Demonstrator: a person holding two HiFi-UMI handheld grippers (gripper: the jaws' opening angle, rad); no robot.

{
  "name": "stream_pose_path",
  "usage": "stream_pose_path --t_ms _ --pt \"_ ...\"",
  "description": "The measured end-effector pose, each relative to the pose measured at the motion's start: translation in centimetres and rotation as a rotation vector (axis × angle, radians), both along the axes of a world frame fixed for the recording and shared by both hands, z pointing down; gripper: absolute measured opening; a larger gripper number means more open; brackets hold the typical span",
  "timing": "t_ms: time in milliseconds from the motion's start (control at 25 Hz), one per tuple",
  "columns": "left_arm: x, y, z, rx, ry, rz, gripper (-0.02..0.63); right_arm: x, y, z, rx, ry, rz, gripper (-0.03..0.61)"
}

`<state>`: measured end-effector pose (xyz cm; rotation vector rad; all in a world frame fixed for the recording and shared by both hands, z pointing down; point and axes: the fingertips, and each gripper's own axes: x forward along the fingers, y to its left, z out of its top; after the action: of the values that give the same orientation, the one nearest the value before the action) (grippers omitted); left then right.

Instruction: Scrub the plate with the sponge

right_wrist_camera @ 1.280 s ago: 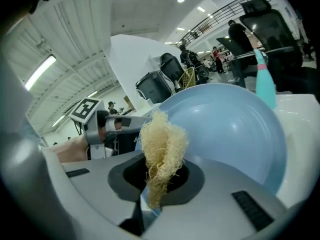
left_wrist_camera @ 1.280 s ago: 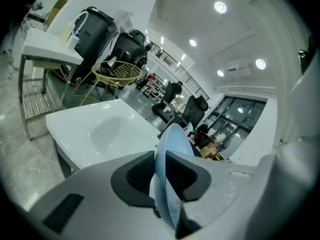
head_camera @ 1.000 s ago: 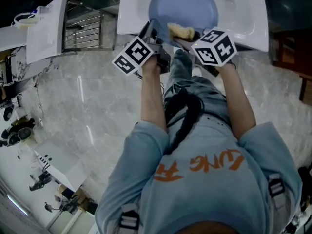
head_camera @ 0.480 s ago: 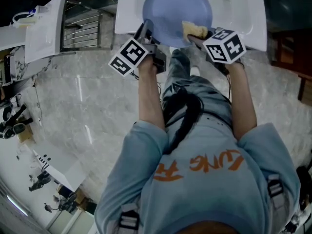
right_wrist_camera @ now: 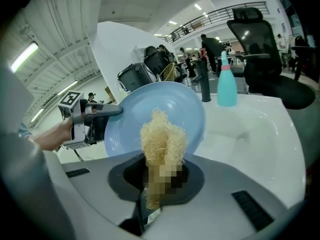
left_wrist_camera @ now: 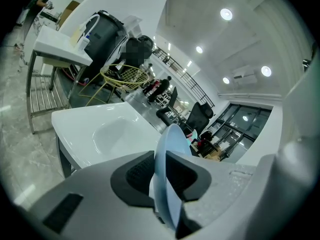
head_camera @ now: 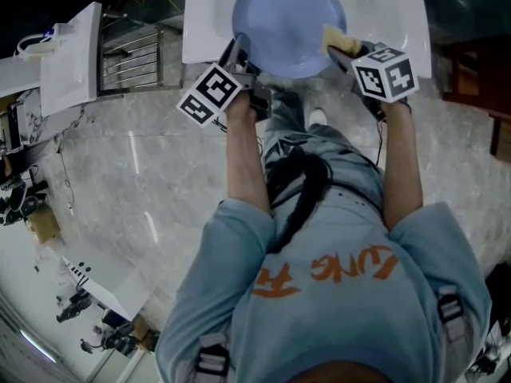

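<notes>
Two grippers, one thing each. Left gripper (left_wrist_camera: 162, 173): fingers (left_wrist_camera: 136, 176) pinch the rim of a smooth, round blue plate (right_wrist_camera: 150, 111), held tilted over the sink (head_camera: 383, 10). Right gripper (right_wrist_camera: 157, 180): fingers pinch a yellow, fibrous sponge (right_wrist_camera: 162, 139) at the plate's right edge; contact unclear. Beyond: glossy white basin, teal bottle (right_wrist_camera: 227, 84), grey marble floor (head_camera: 136, 158).

The blue plate (head_camera: 287, 22) looks smooth and a bit dull. The yellow sponge (right_wrist_camera: 162, 139) is rough and stringy. The white sink (right_wrist_camera: 250, 129) is shiny.
</notes>
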<state>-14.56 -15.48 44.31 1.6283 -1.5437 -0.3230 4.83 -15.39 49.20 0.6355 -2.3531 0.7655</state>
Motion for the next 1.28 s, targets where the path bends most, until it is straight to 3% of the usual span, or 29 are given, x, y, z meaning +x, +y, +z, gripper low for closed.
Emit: stream_pose_path --t_ms 200,320,600,880,1280 --pt "0.2 -0.8 0.1 -0.003 0.003 0.011 0.058 2.1 -2.8 0.0 0.028 0.027 0.123 0.032" --pt "-0.5 -0.7 0.2 -0.008 0.006 -0.007 0.059 1.3 -3.9 -0.9 0.052 -0.031 0.145 0.032" --pt "-5.1 0.1 -0.6 -0.004 0.025 -0.095 0.058 -4.8 -6.7 -5.2 0.167 -0.209 0.119 0.032" --pt "-12.7 3.6 -1.3 0.008 0.055 -0.266 0.059 -13.3 -7.7 -7.9 0.191 -0.327 0.046 0.032" --pt "-19.4 8.9 1.0 -0.011 0.118 -0.429 0.059 -21.0 -5.7 -6.3 0.139 -0.355 -0.027 0.032"
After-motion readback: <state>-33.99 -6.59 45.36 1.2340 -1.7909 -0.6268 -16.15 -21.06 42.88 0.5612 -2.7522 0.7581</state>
